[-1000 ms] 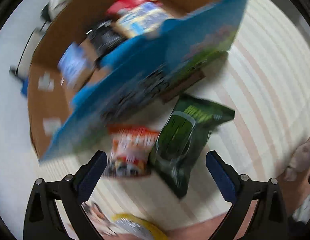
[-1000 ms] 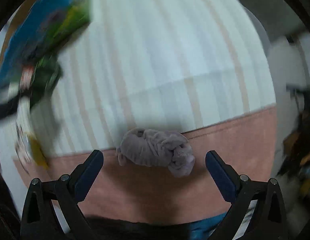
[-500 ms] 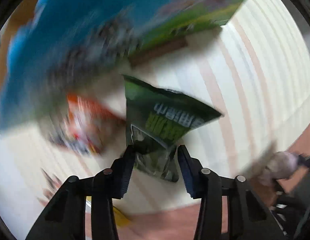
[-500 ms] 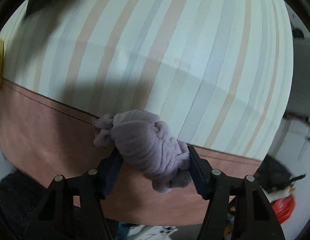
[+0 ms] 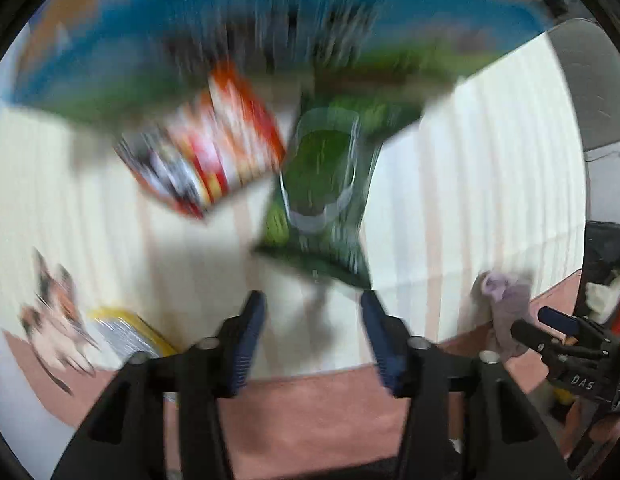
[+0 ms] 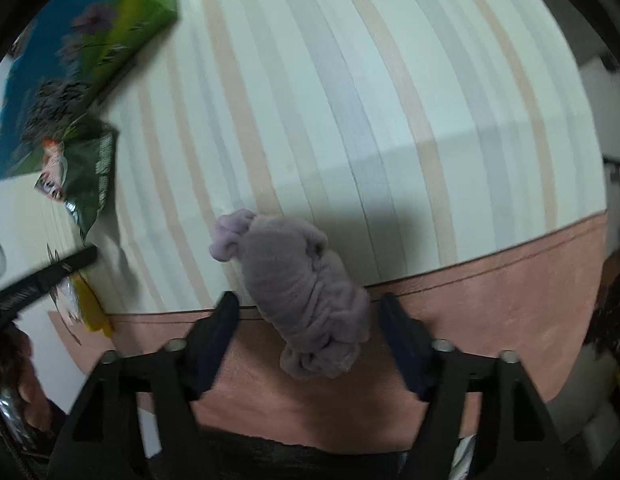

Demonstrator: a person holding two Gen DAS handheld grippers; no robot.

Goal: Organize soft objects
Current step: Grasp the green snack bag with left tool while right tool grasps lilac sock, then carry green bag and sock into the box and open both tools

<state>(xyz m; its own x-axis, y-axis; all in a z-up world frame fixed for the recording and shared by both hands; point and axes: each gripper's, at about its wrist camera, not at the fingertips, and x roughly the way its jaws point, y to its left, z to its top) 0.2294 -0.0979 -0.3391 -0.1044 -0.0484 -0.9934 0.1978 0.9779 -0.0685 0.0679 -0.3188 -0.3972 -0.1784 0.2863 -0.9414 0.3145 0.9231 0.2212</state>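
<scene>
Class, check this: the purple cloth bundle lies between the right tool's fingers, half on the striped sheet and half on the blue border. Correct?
Not quite. The right wrist view shows the purple bundle between the right tool fingers and half on the striped sheet, but the border is pinkish brown, not blue. The tool's jaws have just been opening, with the bundle still between them.

A big cloth with pale stripes of cream, pink and grey covers the surface. A plain pinkish-brown band runs along its near edge. Past the cloth's far right side, a white wall shows, and dark blurry clutter sits below it.
</scene>
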